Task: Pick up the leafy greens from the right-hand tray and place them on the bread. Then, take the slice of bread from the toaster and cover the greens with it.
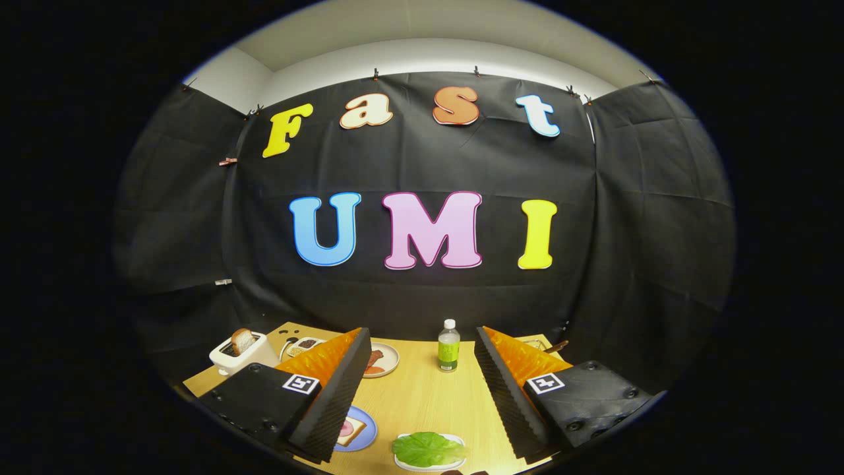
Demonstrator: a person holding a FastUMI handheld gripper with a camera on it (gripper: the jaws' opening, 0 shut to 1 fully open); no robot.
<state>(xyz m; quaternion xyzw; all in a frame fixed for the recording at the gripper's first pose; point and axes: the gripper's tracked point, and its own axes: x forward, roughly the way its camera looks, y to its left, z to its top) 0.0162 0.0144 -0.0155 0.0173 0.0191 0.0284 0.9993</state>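
Black cloth booth wall (422, 290) behind a wooden table (422, 396), white ceiling (422, 39)

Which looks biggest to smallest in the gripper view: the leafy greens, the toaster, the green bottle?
1. Leafy greens, between the open tool's fingers.
2. Toaster, nearly as large.
3. Green bottle.
The greens lie nearest the camera, so true sizes stay unsure.

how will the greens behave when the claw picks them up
The greens look thin and crinkled, so probably floppy, drooping around the fingers. Likely very light, so the open claw may drag them off their tray. A hard pinch could tear them.
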